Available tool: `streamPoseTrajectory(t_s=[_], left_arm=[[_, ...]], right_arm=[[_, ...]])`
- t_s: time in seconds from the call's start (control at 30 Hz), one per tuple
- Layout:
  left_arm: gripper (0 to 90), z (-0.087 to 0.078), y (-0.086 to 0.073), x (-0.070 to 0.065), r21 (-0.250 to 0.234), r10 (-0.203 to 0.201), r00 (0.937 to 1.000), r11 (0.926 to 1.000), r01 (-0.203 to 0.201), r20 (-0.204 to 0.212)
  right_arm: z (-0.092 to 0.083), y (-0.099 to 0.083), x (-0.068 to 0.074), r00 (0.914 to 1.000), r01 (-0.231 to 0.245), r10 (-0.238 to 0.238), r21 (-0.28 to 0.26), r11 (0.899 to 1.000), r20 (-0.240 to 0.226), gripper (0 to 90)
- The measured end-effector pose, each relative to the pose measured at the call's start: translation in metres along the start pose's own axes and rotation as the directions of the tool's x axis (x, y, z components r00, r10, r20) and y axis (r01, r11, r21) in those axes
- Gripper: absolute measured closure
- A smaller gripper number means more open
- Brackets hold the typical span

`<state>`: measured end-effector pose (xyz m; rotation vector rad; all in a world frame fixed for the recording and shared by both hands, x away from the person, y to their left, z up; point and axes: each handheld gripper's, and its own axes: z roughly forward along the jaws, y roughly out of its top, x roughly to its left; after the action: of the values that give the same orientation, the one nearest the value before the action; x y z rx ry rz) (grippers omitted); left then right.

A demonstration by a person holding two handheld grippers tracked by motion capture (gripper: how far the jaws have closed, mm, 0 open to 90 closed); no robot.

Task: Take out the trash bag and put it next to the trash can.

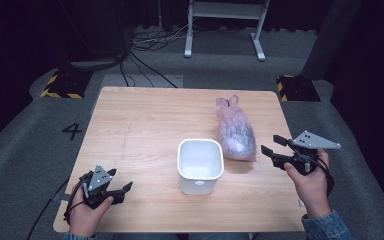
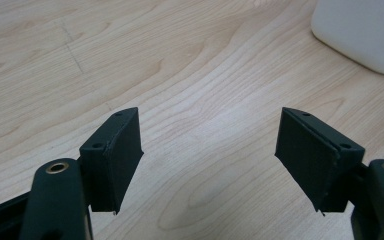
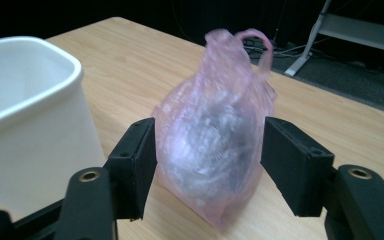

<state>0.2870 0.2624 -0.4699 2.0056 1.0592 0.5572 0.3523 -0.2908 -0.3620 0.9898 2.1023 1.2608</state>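
A pink translucent plastic bag (image 1: 236, 132) with something greyish inside lies on the wooden table (image 1: 145, 115), right of centre. Just left of it stands an empty white bin (image 1: 200, 165). My right gripper (image 1: 270, 144) is open, a short way right of the bag and pointing at it. In the right gripper view the bag (image 3: 215, 145) shows between the spread jaws of the right gripper (image 3: 210, 165) but farther off, with the bin (image 3: 25, 125) at left. My left gripper (image 1: 121, 180) rests open near the table's front left; its jaws (image 2: 207, 150) frame bare wood, with the bin (image 2: 365, 30) at upper right.
Beyond the table's far edge a white metal stand (image 1: 225, 30) and loose cables (image 1: 145, 45) sit on the grey floor. Yellow-and-black striped blocks (image 1: 62, 85) lie off both far corners. A "4" (image 1: 72, 131) is marked on the floor at left.
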Motion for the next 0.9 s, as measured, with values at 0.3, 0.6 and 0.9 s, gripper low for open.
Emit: streamPoseTrajectory(t_s=[0.3, 0.6, 0.9], left_arm=[[25.6, -0.002, -0.004, 0.005, 0.008, -0.014, 0.9999, 0.9999, 0.014, -0.009], [25.0, -0.001, -0.009, 0.011, 0.028, -0.026, 0.9995, 0.9992, 0.027, -0.019], [22.9, 0.004, -0.013, 0.016, 0.057, -0.036, 0.9991, 0.9977, 0.037, -0.024]], right_arm=[[-0.006, -0.032, -0.012, 0.9990, -0.041, 0.040, 0.067, 0.997, 0.021, 34.8], [-0.010, -0.059, -0.022, 0.9959, -0.086, 0.082, 0.108, 0.990, 0.039, 31.1], [-0.009, -0.085, -0.028, 0.9934, -0.107, 0.099, 0.154, 0.982, 0.057, 29.1]])
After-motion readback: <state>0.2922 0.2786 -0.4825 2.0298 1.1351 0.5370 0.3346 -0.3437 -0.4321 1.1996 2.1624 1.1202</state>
